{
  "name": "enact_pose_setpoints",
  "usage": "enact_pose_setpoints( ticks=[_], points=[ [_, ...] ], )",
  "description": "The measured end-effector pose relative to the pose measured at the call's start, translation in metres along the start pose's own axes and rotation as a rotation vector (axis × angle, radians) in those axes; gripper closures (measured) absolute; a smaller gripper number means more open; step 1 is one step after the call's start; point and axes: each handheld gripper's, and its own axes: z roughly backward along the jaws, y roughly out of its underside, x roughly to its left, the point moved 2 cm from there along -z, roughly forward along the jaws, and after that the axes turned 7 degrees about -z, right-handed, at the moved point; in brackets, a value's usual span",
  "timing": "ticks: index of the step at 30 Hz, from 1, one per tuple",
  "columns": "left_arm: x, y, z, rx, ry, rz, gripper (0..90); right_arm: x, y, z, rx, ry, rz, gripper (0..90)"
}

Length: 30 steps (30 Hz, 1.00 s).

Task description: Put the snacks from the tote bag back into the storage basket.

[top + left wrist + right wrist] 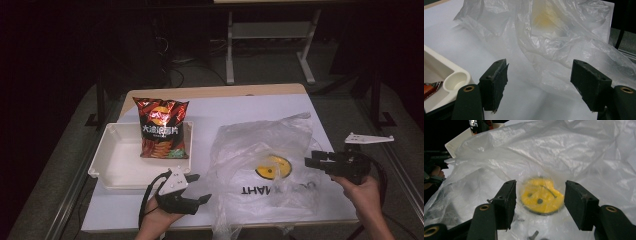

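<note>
A crumpled clear plastic bag [260, 160] with a yellow smiley face [273, 167] and black lettering lies on the white table right of centre. A red chips bag [162, 129] stands in a white tray [111, 165] to its left. My left gripper [201, 187] is open near the table's front edge, between the tray and the plastic bag, with nothing between its jaws [539, 82]. My right gripper [310, 159] is open at the bag's right edge. In the right gripper view its jaws [540, 202] frame the smiley face [541, 197] without touching the plastic [549, 152].
The tray's corner [454, 81] sits close to the left gripper's left jaw. The table [215, 107] has a wooden far edge. Dark floor, cables and a white frame's legs [230, 55] lie beyond it. The left hand and its gripper [434, 167] appear past the bag.
</note>
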Motion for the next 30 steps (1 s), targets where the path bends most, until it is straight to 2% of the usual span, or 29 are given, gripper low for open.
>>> enact_pose_setpoints(
  ticks=[17, 30],
  points=[
    [0.001, 0.001, -0.001, -0.007, -0.003, 0.009, 29.1, -0.015, 0.033, 0.007, 0.0, -0.001, -0.044, 41.2],
    [0.001, 0.001, -0.001, -0.004, -0.003, 0.015, 29.0, -0.012, 0.053, 0.01, -0.012, -0.009, -0.038, 39.8]
  ],
)
